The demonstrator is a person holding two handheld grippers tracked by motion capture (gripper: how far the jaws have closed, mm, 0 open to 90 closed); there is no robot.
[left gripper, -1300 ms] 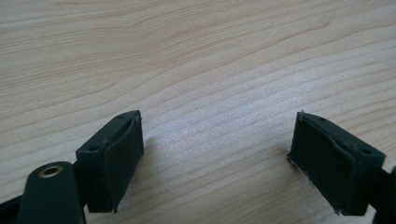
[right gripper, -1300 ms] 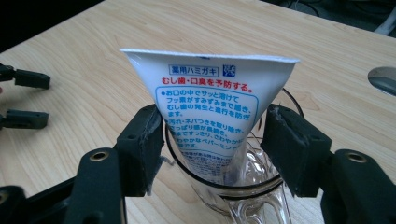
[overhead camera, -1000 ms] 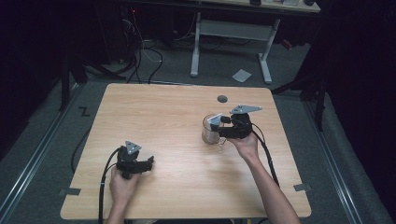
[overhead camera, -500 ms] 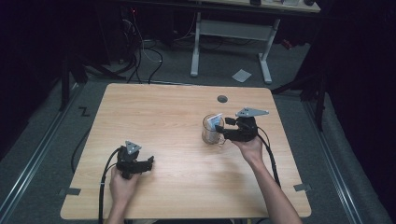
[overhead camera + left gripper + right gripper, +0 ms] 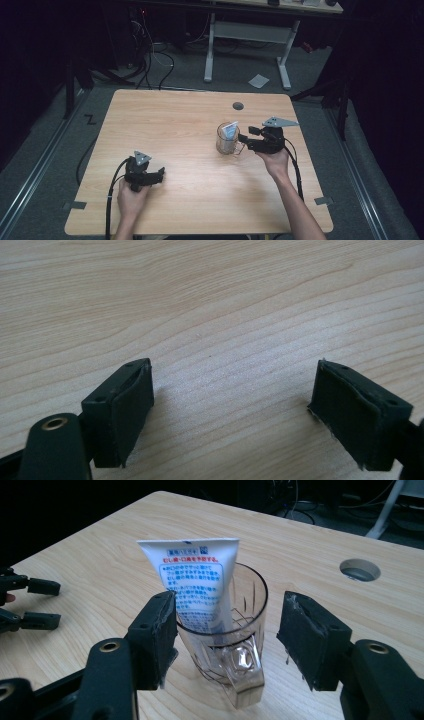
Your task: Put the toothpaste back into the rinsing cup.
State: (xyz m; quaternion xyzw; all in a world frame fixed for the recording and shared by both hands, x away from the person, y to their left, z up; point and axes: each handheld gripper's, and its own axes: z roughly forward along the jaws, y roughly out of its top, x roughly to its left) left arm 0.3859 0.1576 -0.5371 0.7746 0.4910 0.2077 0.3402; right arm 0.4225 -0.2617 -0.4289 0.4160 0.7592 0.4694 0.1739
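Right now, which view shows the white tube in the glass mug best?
The right gripper view: the white printed tube stands upright in the clear glass mug, close enough to see its blue and red print. The high view shows the tube small, without detail. The left gripper view shows bare wooden table.

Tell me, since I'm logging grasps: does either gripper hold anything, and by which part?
Nothing is held. The right gripper stands open around the clear glass mug's handle without closing; the left gripper is open over bare wooden table.

A tube (image 5: 197, 582) stands in a glass mug (image 5: 231, 630) on the table's (image 5: 175, 115) right half, cable hole (image 5: 238, 106) behind.
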